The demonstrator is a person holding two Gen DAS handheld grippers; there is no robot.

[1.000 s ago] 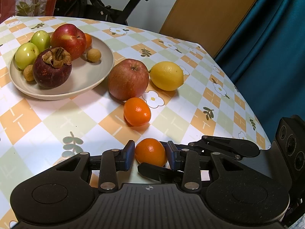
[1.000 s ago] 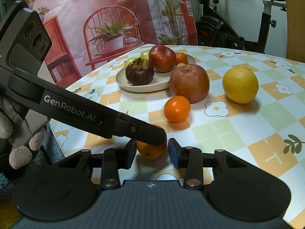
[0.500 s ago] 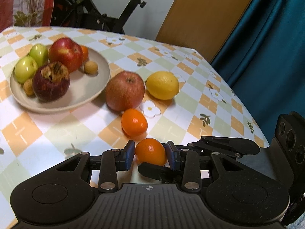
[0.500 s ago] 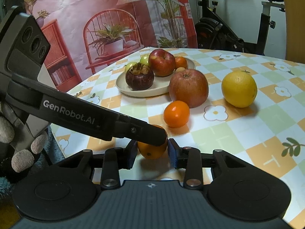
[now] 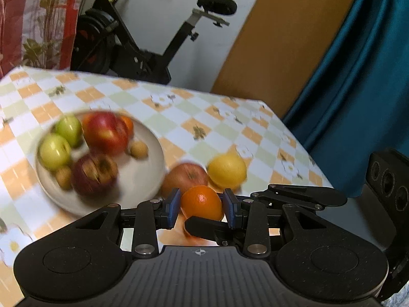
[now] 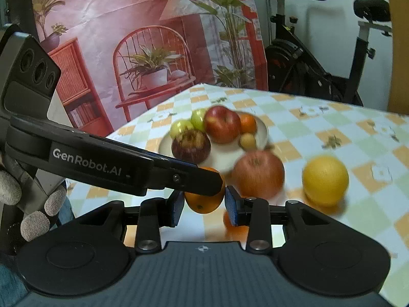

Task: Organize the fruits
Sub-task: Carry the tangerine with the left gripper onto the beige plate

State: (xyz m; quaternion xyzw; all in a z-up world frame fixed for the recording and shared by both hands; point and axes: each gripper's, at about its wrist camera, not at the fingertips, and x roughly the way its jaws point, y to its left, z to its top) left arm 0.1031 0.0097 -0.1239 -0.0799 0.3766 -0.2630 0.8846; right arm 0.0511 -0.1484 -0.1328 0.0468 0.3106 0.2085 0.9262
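Note:
Both grippers are shut on one small orange mandarin (image 5: 202,202), held above the table. My left gripper (image 5: 202,204) pinches it from the sides; my right gripper (image 6: 204,200) grips the same mandarin (image 6: 204,202) crosswise. Ahead stands a beige plate (image 5: 150,168) with two green apples (image 5: 55,151), a red apple (image 5: 106,133), a dark mangosteen (image 5: 94,174) and small fruits. A large red apple (image 5: 184,176) and a lemon (image 5: 226,170) lie on the table to its right. A second mandarin (image 6: 227,221) shows partly below the right gripper's fingers.
The table has an orange-and-green checked cloth (image 5: 204,128). An exercise bike (image 5: 143,51) stands behind it, a wooden door (image 5: 268,38) and a teal curtain (image 5: 358,76) to the right. A printed backdrop (image 6: 127,38) hangs on the left in the right wrist view.
Both grippers have lifted together with the mandarin, off the cloth and toward the plate. The other fruits now appear lower and blurred by the motion.

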